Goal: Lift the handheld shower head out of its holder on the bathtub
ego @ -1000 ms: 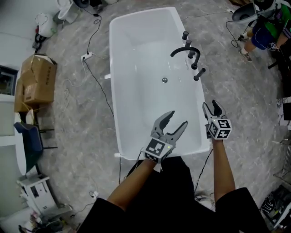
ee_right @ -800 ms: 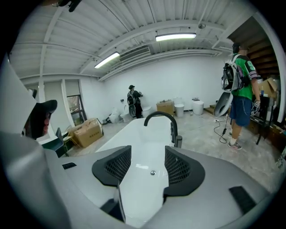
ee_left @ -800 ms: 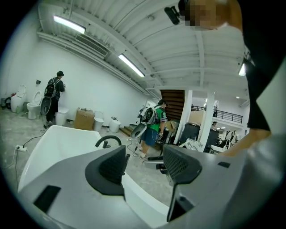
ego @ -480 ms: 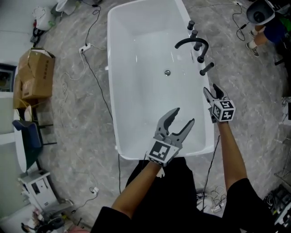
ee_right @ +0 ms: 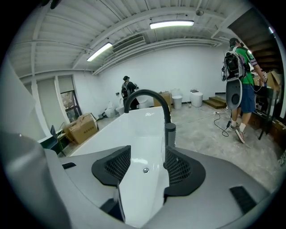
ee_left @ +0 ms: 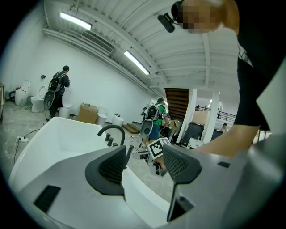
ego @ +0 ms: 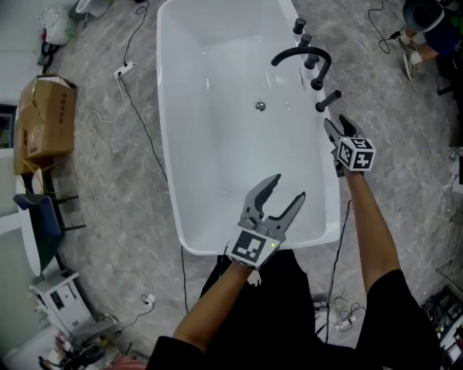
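The handheld shower head [ego: 328, 100] is a short black rod standing in its holder on the right rim of the white bathtub [ego: 170, 144], just nearer than the black arched faucet [ego: 300, 56] and its knobs. My right gripper [ego: 338, 127] hovers open above the rim, a little short of the rod. In the right gripper view the shower head [ee_right: 170, 134] stands upright just ahead of the right jaw of my right gripper [ee_right: 147, 165], not between the jaws. My left gripper [ego: 286, 189] is open and empty over the tub's near end. From the left gripper view, the shower head [ee_left: 128, 153] shows beyond the jaws.
A drain [ego: 260, 106] sits in the tub floor. On the marble floor, a cardboard box [ego: 43, 126] lies to the left, with a power strip [ego: 123, 72] and cables by the tub. A person [ego: 427, 22] stands at the top right; toilets and boxes line the far wall.
My right gripper has moved forward along the tub's right rim, closer to the shower head. The left gripper stays open over the tub's near end.
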`<action>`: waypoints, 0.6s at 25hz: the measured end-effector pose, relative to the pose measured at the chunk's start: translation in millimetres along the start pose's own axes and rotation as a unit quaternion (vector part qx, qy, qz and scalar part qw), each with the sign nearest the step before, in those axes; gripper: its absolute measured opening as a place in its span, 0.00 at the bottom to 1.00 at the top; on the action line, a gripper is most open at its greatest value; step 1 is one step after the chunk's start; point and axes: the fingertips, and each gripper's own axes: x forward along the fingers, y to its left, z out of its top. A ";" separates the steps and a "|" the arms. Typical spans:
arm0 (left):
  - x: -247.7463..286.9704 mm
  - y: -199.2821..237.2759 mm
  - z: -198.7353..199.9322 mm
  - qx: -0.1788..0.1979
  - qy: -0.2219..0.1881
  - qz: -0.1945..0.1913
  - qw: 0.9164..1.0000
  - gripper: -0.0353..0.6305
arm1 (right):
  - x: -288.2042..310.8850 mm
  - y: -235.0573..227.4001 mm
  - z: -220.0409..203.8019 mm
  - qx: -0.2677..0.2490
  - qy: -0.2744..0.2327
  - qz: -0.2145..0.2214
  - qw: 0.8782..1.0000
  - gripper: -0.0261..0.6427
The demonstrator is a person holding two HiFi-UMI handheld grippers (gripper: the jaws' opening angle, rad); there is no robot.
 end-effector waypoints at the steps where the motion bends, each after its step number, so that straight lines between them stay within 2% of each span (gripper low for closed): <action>1: 2.2 0.2 -2.6 -0.002 0.002 -0.001 1.000 0.41 | 4.9 -4.7 -0.7 -0.001 0.001 -0.002 1.000 0.35; 10: 14.8 -5.0 -14.6 -0.007 0.010 -0.009 1.000 0.42 | 30.0 -33.9 -3.3 -0.015 -0.002 -0.020 1.000 0.35; 15: 11.0 -1.3 -17.0 -0.009 0.013 -0.006 1.000 0.42 | 43.2 -41.1 4.5 -0.018 0.000 -0.016 1.000 0.35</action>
